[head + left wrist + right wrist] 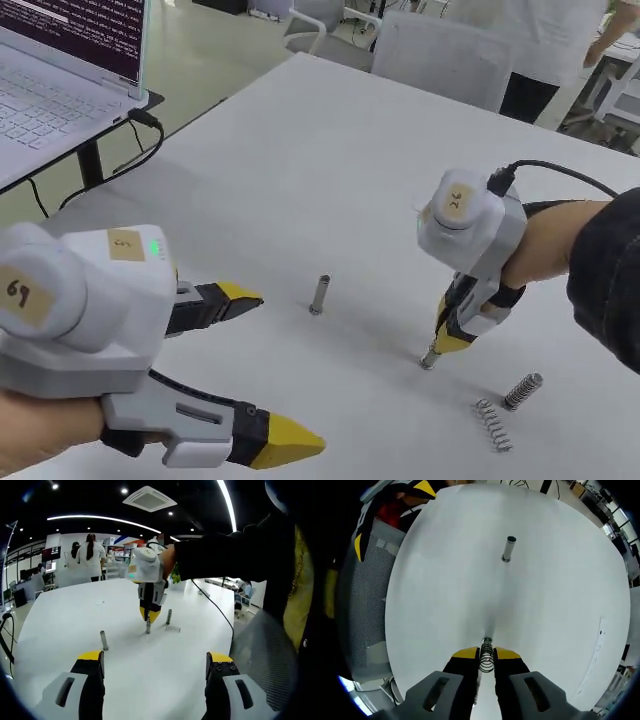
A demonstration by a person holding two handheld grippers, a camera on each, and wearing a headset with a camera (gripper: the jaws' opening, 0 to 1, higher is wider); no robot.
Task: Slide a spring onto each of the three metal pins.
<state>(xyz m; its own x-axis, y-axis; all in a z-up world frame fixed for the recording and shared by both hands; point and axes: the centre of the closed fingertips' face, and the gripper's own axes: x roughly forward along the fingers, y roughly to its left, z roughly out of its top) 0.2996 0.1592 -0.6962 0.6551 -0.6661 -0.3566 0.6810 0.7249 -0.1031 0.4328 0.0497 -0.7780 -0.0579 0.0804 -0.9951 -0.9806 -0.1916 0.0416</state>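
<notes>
A bare metal pin (319, 295) (104, 640) (508, 549) stands upright mid-table. My right gripper (450, 338) (486, 656) points down, shut on a spring (486, 661) that sits around a second pin (430, 357) (148, 627) whose tip (486, 641) pokes out past the jaws. To its right stands a third pin wrapped in a spring (522, 390) (169, 616), and a loose spring (492, 424) (173, 628) lies flat beside it. My left gripper (265, 365) (155, 660) hovers open at the near left, holding nothing.
The white table (330, 160) has its left edge near an open laptop (60, 60) with a cable (150, 130) plugged in. A chair (440, 55) and a standing person (530, 50) are beyond the far edge.
</notes>
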